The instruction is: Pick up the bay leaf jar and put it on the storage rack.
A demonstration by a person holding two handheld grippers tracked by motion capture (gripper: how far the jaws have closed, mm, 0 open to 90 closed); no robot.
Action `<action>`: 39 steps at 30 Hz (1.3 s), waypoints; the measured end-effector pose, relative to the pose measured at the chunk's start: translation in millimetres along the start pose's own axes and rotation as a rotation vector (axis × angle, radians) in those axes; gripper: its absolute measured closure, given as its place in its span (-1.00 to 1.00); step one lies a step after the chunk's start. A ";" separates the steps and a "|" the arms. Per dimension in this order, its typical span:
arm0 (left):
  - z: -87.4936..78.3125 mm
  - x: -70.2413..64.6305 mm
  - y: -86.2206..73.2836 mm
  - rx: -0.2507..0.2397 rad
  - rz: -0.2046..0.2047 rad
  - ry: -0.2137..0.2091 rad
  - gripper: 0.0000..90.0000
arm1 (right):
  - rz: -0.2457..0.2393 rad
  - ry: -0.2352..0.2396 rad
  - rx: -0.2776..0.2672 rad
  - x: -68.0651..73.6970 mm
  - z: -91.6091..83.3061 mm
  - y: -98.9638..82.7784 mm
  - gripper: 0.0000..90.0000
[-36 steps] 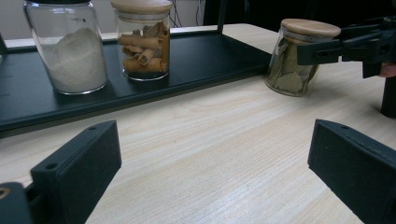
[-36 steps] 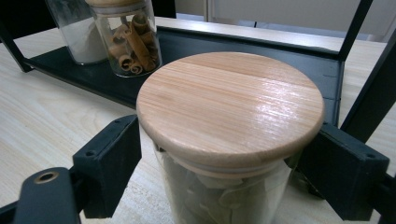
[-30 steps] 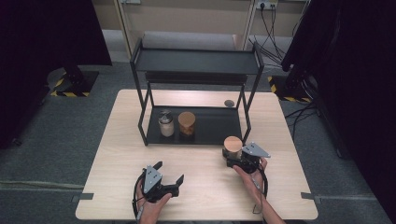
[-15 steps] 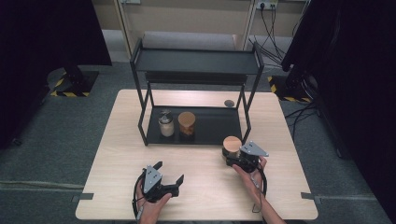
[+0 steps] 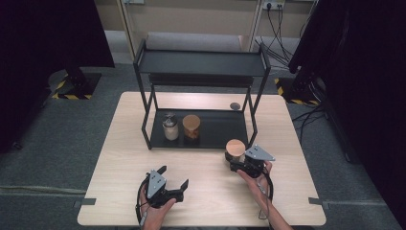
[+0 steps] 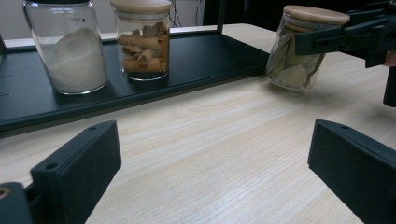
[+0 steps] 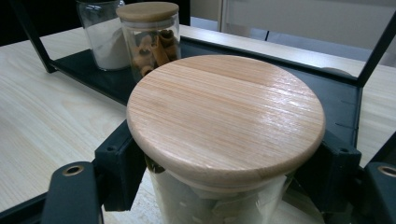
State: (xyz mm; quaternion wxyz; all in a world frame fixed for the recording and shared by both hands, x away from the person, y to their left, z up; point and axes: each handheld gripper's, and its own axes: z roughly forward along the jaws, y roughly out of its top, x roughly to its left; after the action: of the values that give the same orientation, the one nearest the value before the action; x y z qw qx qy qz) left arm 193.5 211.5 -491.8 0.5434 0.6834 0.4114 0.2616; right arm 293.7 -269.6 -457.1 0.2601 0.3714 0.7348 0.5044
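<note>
a pale wooden worktop (image 5: 119, 158) seen from above. the right gripper (image 5: 238, 162) has its fingers closed around a glass jar of bay leaves (image 5: 235, 150) with a wooden lid, standing just in front of a black shelf rack (image 5: 201, 64). the left gripper (image 5: 173, 183) rests nearer the person, fingers spread apart, holding nothing.
</note>
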 end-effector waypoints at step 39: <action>0.1 0.1 0.1 0.001 -0.001 0.000 -0.95 | -0.039 0.064 -0.005 3.5 16.5 24.8 -0.42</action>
State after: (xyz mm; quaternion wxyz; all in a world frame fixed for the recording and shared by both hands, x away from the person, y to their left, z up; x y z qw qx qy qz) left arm 193.6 211.5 -491.7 0.5432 0.6833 0.4120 0.2612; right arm 311.3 -252.5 -439.8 0.2471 0.3399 0.7487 0.5126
